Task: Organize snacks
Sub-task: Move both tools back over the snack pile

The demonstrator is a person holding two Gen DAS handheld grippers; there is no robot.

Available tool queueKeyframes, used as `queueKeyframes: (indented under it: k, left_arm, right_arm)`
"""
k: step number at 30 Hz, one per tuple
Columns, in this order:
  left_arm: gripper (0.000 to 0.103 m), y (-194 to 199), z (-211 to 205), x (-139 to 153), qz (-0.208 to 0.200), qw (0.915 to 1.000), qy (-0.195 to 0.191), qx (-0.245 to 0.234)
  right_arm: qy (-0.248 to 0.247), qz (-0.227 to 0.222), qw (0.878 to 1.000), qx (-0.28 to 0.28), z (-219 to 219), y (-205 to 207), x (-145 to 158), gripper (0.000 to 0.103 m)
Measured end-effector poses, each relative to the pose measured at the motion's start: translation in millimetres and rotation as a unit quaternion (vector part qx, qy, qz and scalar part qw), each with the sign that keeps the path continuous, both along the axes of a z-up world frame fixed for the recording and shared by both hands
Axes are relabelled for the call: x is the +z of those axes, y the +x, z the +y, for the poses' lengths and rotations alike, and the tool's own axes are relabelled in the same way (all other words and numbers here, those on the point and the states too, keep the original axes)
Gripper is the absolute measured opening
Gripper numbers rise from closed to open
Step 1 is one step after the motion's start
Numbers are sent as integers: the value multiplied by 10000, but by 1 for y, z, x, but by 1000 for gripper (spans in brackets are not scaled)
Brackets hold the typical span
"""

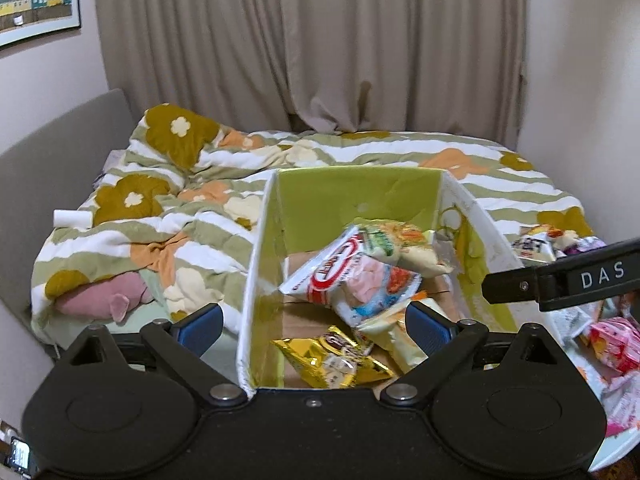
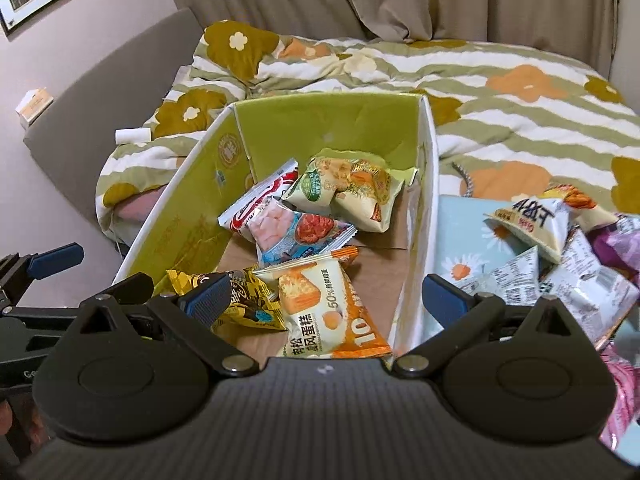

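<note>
Five snack packets lie jumbled in the open box (image 2: 416, 216) on the bed (image 2: 520, 92); the orange cake packet (image 2: 332, 312) lies nearest, long axis toward the near wall. Both claws, left (image 1: 316, 324) and right (image 2: 328, 300), gape wide, empty, above the box's near edge.

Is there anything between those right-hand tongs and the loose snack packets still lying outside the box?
Nothing visible blocks them. The right tongs are open and empty, over the green box's right wall. The loose snack packets lie just beyond that wall on the pale blue surface, uncovered from above.
</note>
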State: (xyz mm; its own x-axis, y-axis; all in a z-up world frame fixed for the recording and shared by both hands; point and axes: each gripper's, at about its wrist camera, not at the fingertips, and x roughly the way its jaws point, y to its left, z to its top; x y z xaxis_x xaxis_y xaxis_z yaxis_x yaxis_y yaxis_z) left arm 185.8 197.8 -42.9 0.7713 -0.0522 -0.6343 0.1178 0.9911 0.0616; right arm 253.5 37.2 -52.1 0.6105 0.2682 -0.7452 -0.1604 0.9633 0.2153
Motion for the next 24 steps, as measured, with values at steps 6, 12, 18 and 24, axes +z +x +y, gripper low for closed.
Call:
queueKeyframes:
  k: [6, 12, 18, 24]
  left_arm:
    - [100, -9, -11, 9, 18, 9994, -129, -326]
    - [100, -19, -31, 15, -90, 9953, -400, -874]
    - [100, -29, -64, 21, -166, 9911, -356, -1276]
    - [100, -38, -109, 26, -213, 9872, -331, -1547]
  right_arm:
    - [-170, -187, 9992, -326, -12, -27, 16, 103]
    - [-267, -292, 9955, -860, -40, -59, 30, 103]
    - [-184, -402, 9895, -1380, -81, -88, 37, 103]
    - [-135, -666, 9811, -1812, -136, -112, 47, 103]
